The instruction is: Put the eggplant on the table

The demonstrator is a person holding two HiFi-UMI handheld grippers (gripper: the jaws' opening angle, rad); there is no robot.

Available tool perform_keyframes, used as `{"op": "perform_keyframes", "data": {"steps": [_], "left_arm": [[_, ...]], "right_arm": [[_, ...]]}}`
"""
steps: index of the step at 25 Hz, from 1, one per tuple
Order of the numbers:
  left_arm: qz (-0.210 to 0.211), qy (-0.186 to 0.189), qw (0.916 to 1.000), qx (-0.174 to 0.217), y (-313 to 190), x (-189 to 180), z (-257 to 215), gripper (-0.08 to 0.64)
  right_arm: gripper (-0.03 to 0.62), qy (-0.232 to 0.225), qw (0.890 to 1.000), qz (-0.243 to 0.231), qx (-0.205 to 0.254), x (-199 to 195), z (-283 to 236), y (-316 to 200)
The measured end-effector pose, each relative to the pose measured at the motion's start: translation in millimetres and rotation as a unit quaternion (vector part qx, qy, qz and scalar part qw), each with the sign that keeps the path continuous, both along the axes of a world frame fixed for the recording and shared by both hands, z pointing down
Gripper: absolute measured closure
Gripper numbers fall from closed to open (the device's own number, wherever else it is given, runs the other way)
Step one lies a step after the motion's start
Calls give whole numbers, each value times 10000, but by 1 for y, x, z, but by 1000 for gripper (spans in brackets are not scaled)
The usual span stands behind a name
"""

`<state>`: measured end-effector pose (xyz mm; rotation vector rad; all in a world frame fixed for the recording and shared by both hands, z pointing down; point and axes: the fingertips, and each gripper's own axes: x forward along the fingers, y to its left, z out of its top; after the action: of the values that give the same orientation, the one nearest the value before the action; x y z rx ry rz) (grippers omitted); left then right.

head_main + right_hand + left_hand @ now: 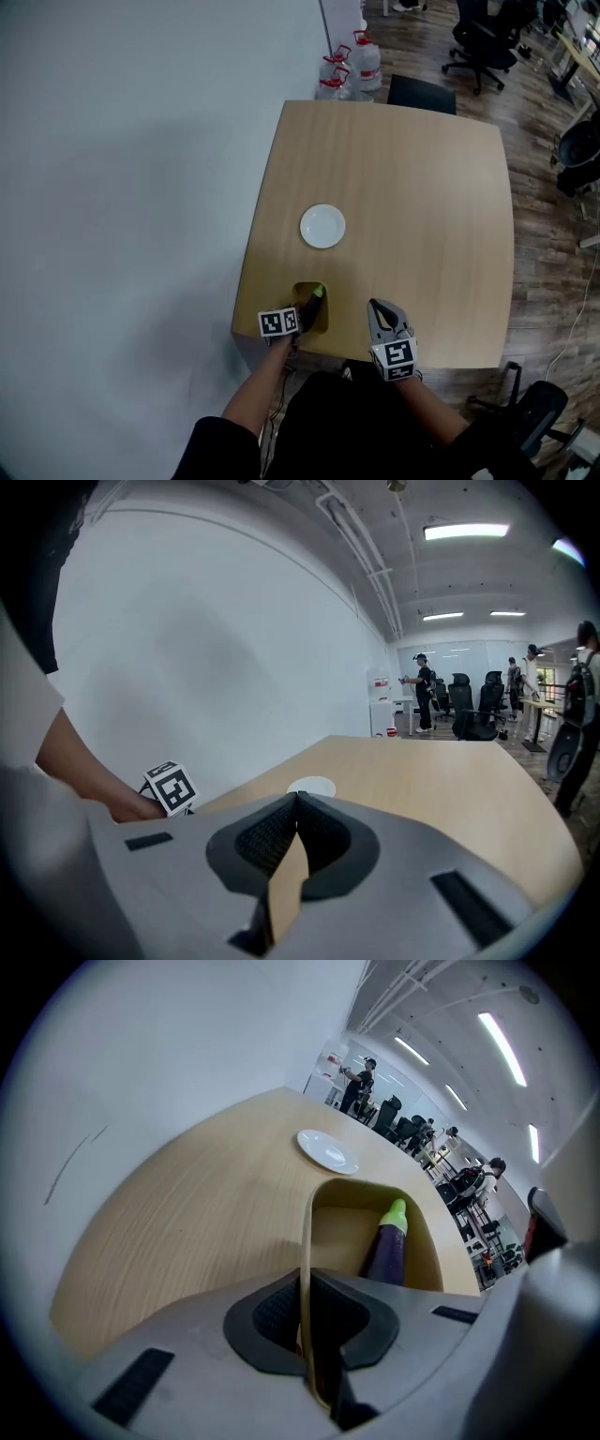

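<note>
Left tool point(302, 1283) pinches bin point(370, 1185) rim, eggplant point(386, 1255) inside; right tool point(297, 799) closed empty; plate point(322, 226) beyond.

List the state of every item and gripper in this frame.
Left gripper: shut on the wall of the tan container.
Right gripper: shut, empty.
Tan container: upright, wall clamped.
Eggplant: inside the container, stem end up.
Plate: empty, on the table.

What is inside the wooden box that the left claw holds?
A purple eggplant with a green tip lies in the box. The left claw, shut on the near wall, hides the eggplant's lower end and the near floor.
</note>
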<state>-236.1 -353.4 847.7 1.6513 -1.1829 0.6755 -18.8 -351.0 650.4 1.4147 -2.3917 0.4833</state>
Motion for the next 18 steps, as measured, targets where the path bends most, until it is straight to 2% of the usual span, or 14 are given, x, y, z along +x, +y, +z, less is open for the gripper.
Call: {"op": "perform_keyframes", "data": {"steps": [5, 13, 15, 18], "left_arm": [[73, -36, 9998, -183, -3, 2, 20, 542], [645, -63, 9972, -363, 4, 16, 27, 541], [589, -39, 9974, -406, 8, 14, 27, 535], [427, 35, 9982, -427, 8, 13, 23, 476]], "right_arm": [[532, -197, 9995, 167, -167, 7, 10, -11], [532, -379, 9981, 304, -369, 18, 11, -14], [532, -348, 9984, 304, -331, 19, 5, -15], [532, -313, 9989, 288, -206, 23, -4, -16]]}}
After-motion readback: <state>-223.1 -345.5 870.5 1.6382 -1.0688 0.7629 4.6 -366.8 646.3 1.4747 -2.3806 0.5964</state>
